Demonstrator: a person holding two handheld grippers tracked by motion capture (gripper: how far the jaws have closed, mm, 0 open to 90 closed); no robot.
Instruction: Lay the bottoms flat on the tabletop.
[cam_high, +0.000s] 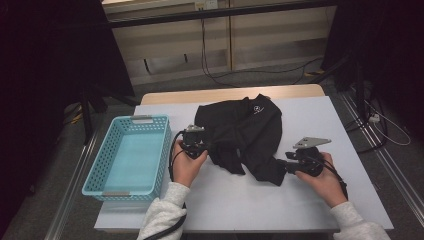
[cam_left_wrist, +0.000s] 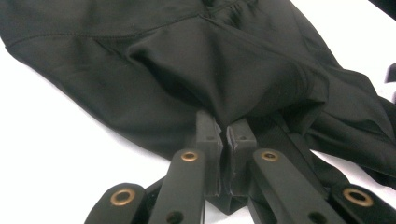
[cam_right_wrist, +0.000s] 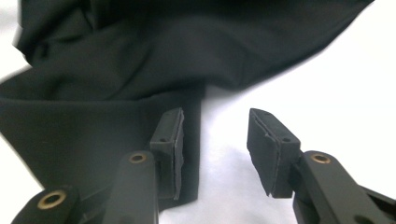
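A black garment lies crumpled on the white table top, with a sleeve end trailing toward the front right. My left gripper sits at the garment's left edge, and in the left gripper view it is shut on a fold of the black cloth. My right gripper rests at the sleeve end. In the right gripper view it stands open: the cloth's straight edge lies under one jaw, and bare white table shows between the two pads.
A light blue plastic basket stands on the table's left side, close to my left hand. Bare white table runs along the front and right of the garment. Cables lie on the floor beyond the far edge.
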